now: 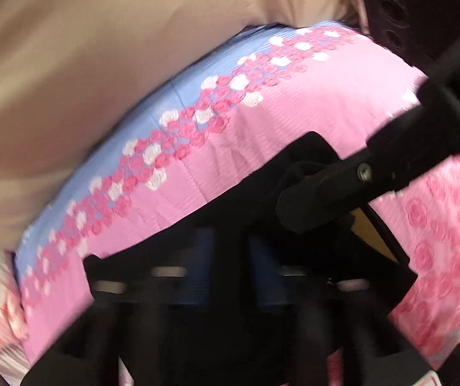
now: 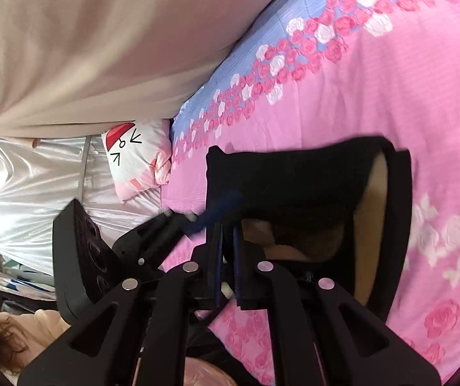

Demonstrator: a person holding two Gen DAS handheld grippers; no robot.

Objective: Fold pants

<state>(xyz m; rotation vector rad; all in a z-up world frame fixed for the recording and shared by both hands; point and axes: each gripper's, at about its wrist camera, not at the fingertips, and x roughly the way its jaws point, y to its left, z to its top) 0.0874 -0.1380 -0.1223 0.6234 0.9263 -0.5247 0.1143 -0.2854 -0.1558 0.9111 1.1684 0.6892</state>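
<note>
Black pants (image 2: 294, 177) on pink floral bedspread (image 2: 374, 96), tan lining exposed. Right gripper (image 2: 226, 234) pinched tight on near pants edge. Left gripper (image 1: 226, 247) jaws together, over dark fabric; whether it grips fabric unclear, blurred. Pillow (image 2: 136, 160) beyond.

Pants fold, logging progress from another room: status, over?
Both grippers shut: left gripper and right gripper pinch the black pants. Pants bunched on pink floral bedspread, tan lining showing. Nothing in the way.
</note>
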